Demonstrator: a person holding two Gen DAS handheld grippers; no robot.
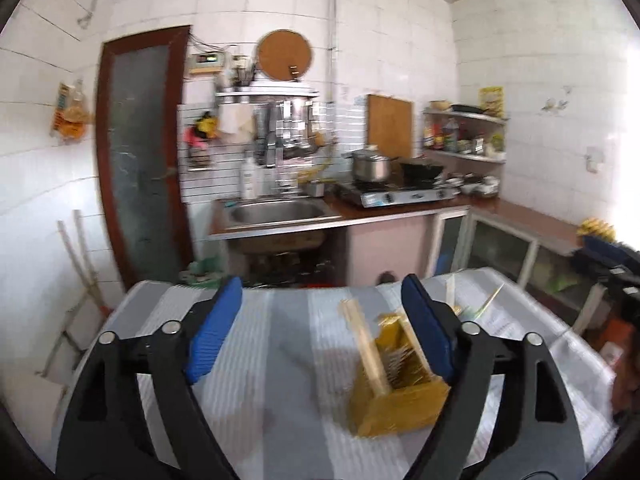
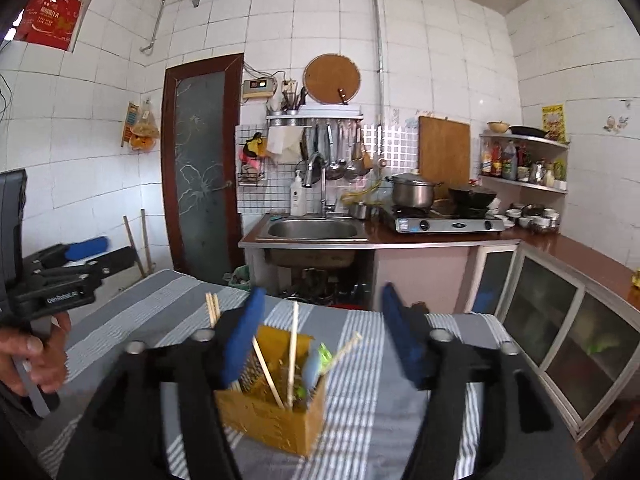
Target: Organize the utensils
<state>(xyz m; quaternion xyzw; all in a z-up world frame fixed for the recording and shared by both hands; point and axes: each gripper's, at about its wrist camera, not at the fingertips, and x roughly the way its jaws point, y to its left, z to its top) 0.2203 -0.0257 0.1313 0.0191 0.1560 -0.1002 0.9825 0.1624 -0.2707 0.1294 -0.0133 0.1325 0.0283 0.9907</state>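
Both grippers are held wide open over a striped table, and nothing is gripped.

Left gripper (image 1: 320, 328) is spread wide, with the yellow box (image 1: 400, 404) just inside its right blue pad; a touch cannot be told. Right gripper (image 2: 320, 336) is spread wide too, with the same box (image 2: 276, 412) low between its pads. The box is stood upright on the striped cloth (image 2: 352, 384). Chopsticks (image 2: 293, 352) are stuck in it, pointing up and leaning a bit. "GenRobot.AI" is written on the left gripper's side (image 2: 64, 298), which is held by a hand (image 2: 32, 356).
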